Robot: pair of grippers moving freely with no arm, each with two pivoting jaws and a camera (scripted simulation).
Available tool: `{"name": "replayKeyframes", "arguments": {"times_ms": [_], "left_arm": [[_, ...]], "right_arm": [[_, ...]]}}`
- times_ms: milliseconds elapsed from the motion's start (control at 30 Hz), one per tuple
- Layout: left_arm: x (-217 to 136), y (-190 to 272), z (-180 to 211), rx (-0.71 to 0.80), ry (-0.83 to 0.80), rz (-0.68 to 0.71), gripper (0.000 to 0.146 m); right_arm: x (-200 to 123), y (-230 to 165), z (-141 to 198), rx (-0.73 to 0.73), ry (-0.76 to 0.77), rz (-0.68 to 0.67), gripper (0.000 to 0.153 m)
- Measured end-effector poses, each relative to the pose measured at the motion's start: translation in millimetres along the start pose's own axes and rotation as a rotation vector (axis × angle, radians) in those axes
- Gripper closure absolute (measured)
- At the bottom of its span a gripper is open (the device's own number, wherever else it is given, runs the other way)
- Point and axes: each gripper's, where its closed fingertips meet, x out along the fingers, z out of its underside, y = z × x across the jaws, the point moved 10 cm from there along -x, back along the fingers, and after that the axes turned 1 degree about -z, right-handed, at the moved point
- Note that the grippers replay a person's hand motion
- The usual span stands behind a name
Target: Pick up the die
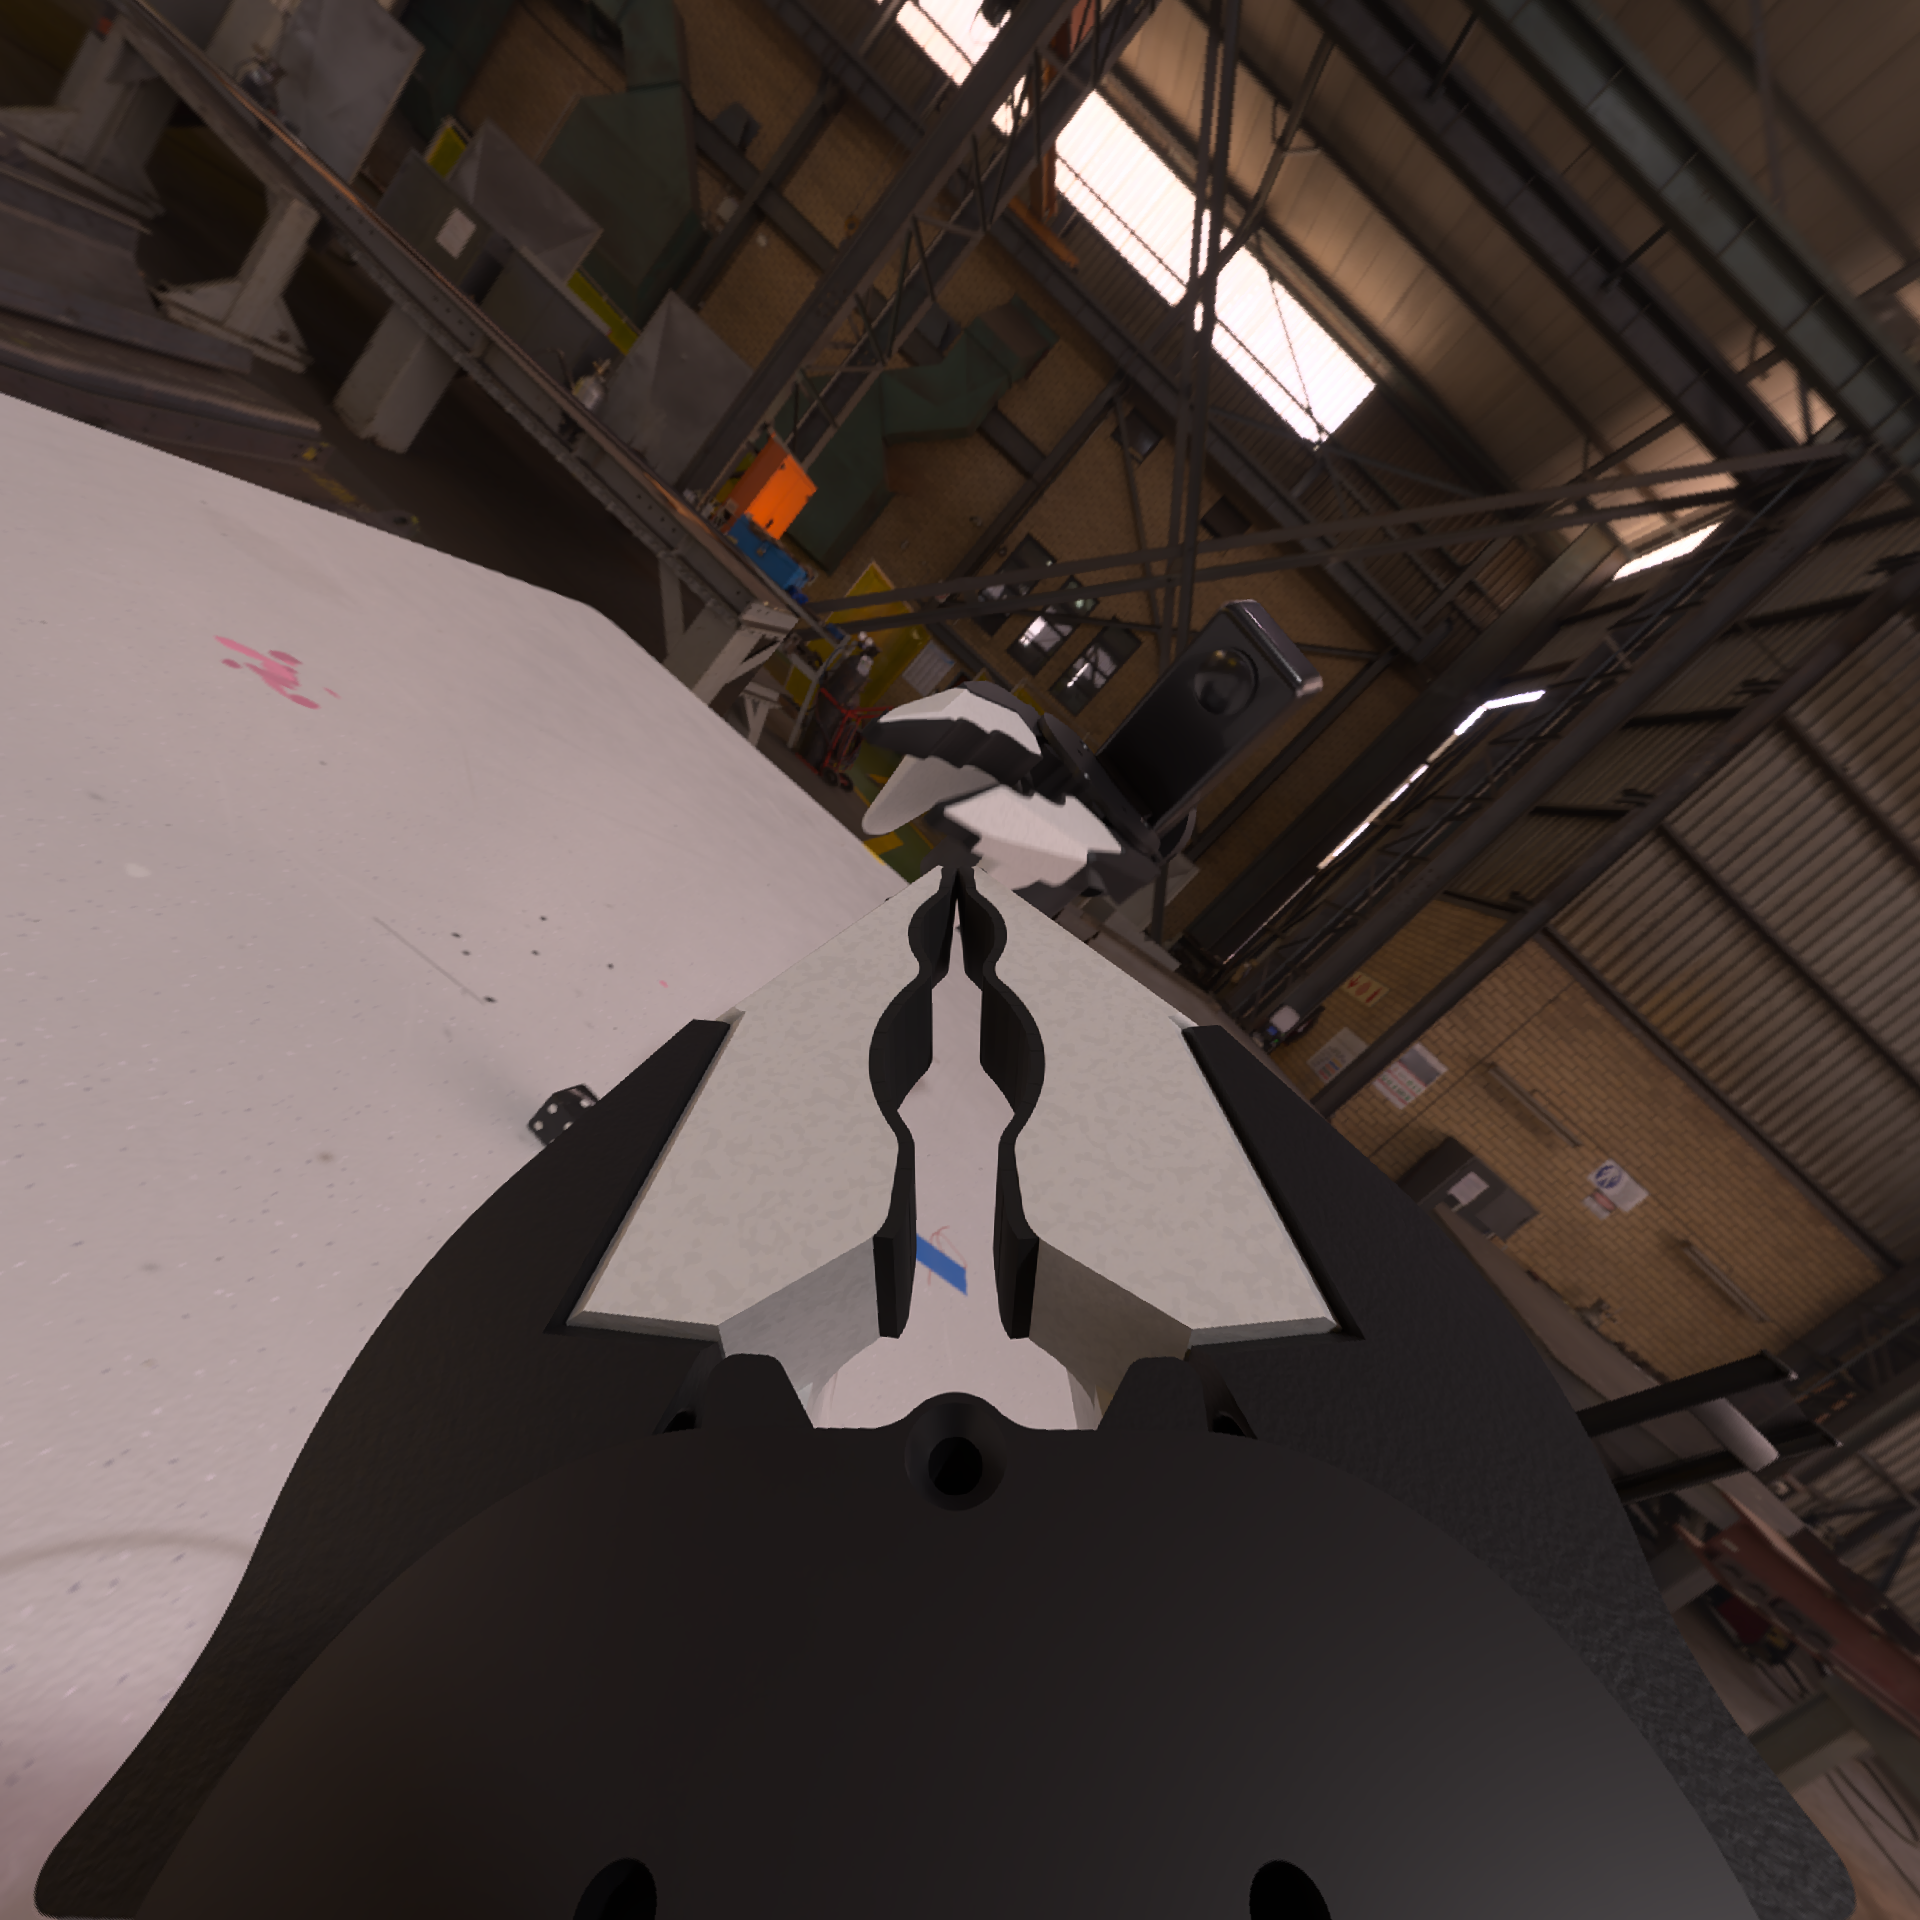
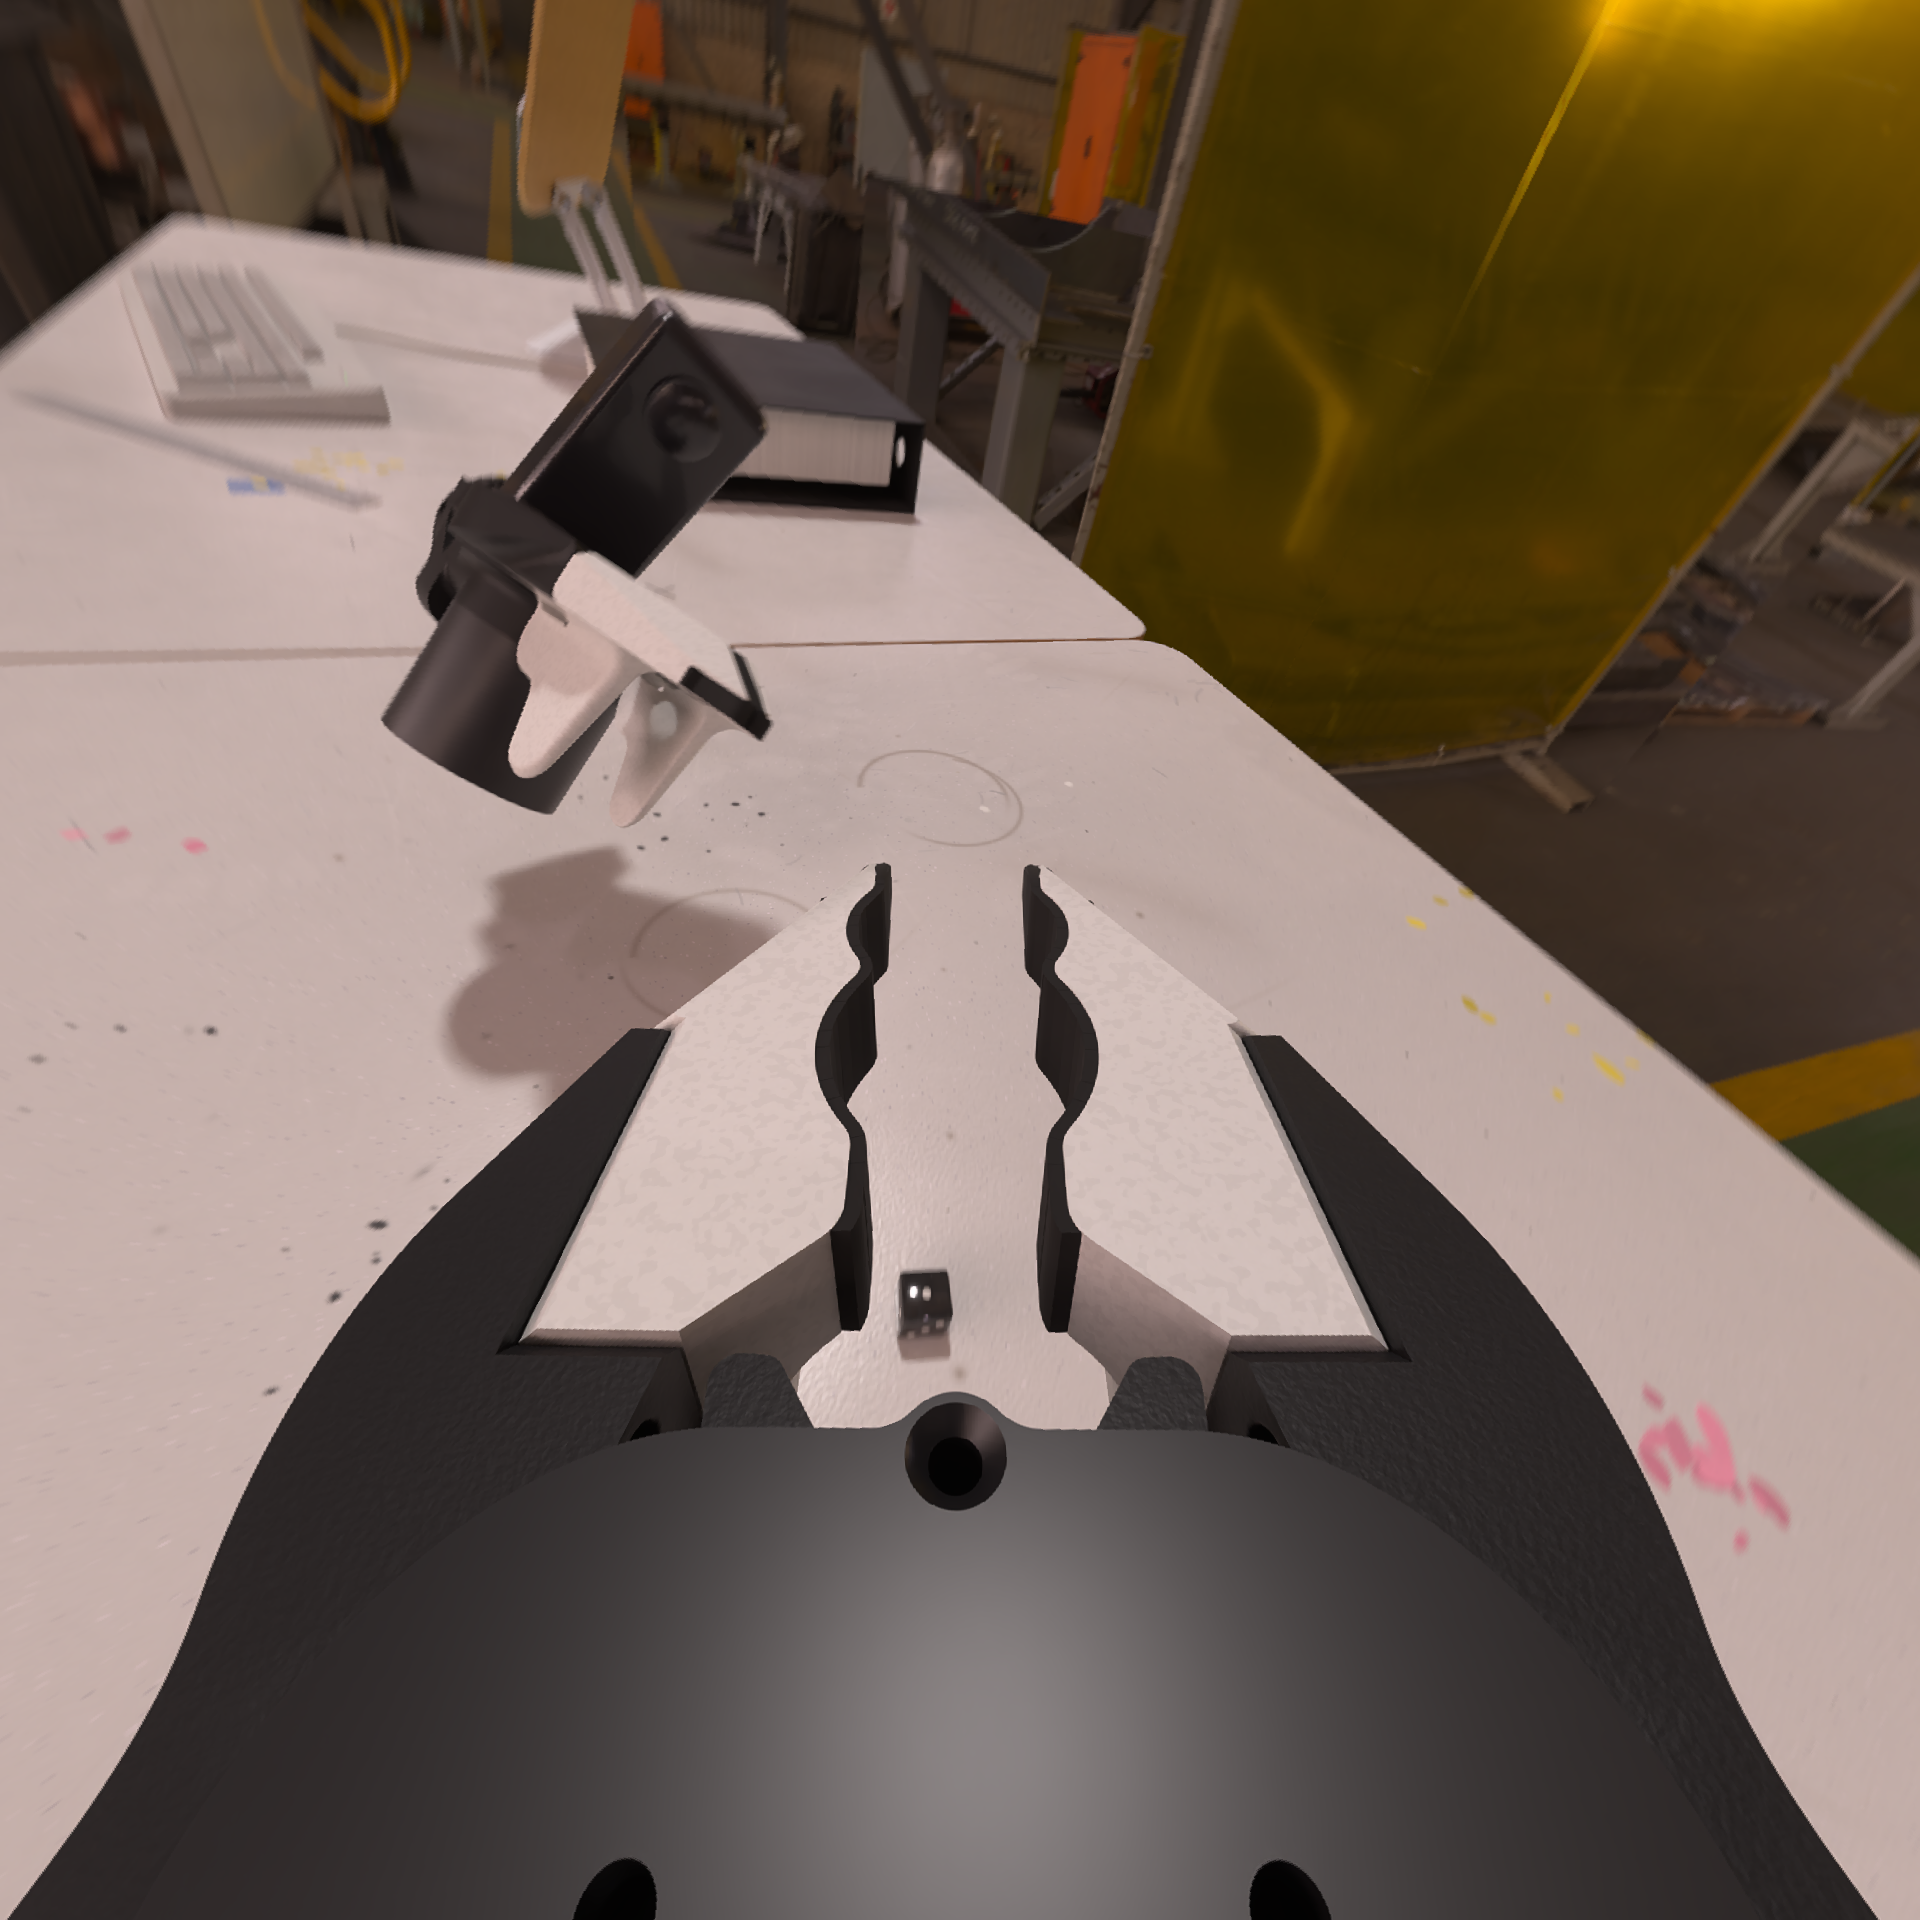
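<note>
- right wrist view shows the die [image 2: 924, 1317], small, black, on the white table [image 2: 1247, 935], low between the right gripper [image 2: 957, 883] fingers, which stand wide apart.
- it looks light, hard and slippery; pinching two opposite flat faces seems best.
- left gripper [image 1: 956, 883] is closed to a narrow slit, empty, hovering apart.
- a keyboard [image 2: 239, 343] and binder [image 2: 821, 436] lie farther off; workshop beyond.

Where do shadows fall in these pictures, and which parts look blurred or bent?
Right wrist view: the left tongs cast a soft dark shadow on the white table; the keyboard far behind looks blurred, the die fairly sharp. Left wrist view: bright skylights glare, and the whole scene appears tilted.
</note>
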Motion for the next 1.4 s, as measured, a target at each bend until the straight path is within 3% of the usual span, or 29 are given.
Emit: {"name": "replayKeyframes", "arguments": {"times_ms": [133, 267, 567, 800, 900, 1100, 1400], "left_arm": [[-2.0, -4.8, 1.1, 0.019, -0.046, -0.037, 0.146], [3.3, -6.5, 6.8, 0.102, -0.175, -0.119, 0.146], [3.4, -11.2, 12.7, 0.152, -0.252, -0.187, 0.143], [-8.4, -6.7, 14.3, 0.218, -0.286, -0.240, 0.142], [-16.7, -6.4, 12.3, 0.237, -0.285, -0.271, 0.142], [-27.8, -5.2, 7.6, 0.265, -0.280, -0.308, 0.140], [-37.1, 0.5, 8.3, 0.370, -0.309, -0.405, 0.134]], "right_arm": [[-39.6, 22.8, 17.3, 0.152, -0.034, 0.050, 0.128], [-52.6, 24.2, 40.5, 0.168, -0.271, 0.066, 0.127], [21.2, 3.5, 77.4, 0.036, -0.584, -0.120, 0.125], [46.0, 8.0, 94.1, 0.048, -0.753, -0.176, 0.126], [48.4, 9.2, 96.9, 0.073, -0.765, -0.204, 0.137], [48.5, 9.2, 96.8, 0.087, -0.732, -0.213, 0.137], [37.7, 10.4, 79.0, 0.052, -0.493, -0.186, 0.137]]}}
